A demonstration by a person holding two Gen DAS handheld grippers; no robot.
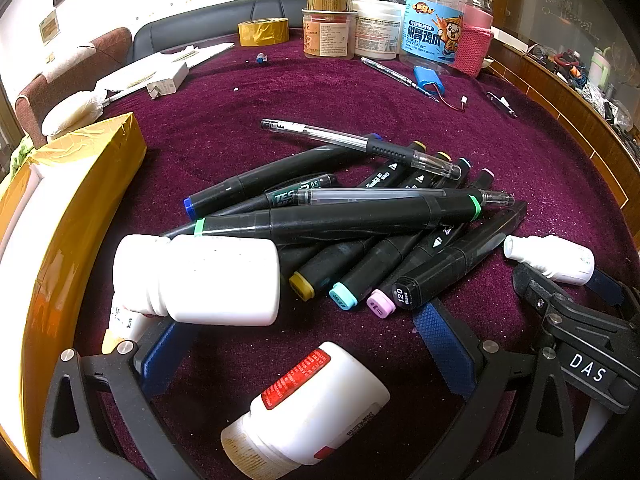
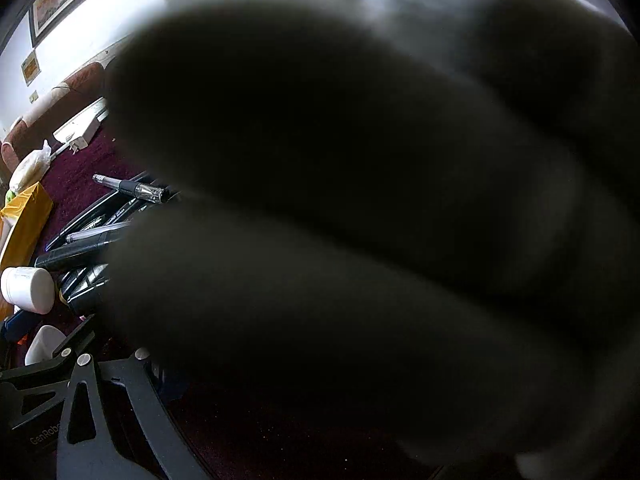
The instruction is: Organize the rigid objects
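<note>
Dark blurred bottle [image 2: 360, 200] blocks right view; markers [image 1: 352, 240] beside.

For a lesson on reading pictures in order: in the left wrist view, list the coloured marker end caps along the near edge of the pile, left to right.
Yellow cap → teal cap → pink cap → black cap marked 120.

Our left claw [image 1: 308, 344] is a black frame of triangular cut-outs, with silver screws at the joints and blue pads [image 1: 442, 350] on its fingers. Just right of that frame, our right claw [image 1: 568, 288] shows black plastic lettered "DAS" in white, a small screw, and a blue pad.
</note>
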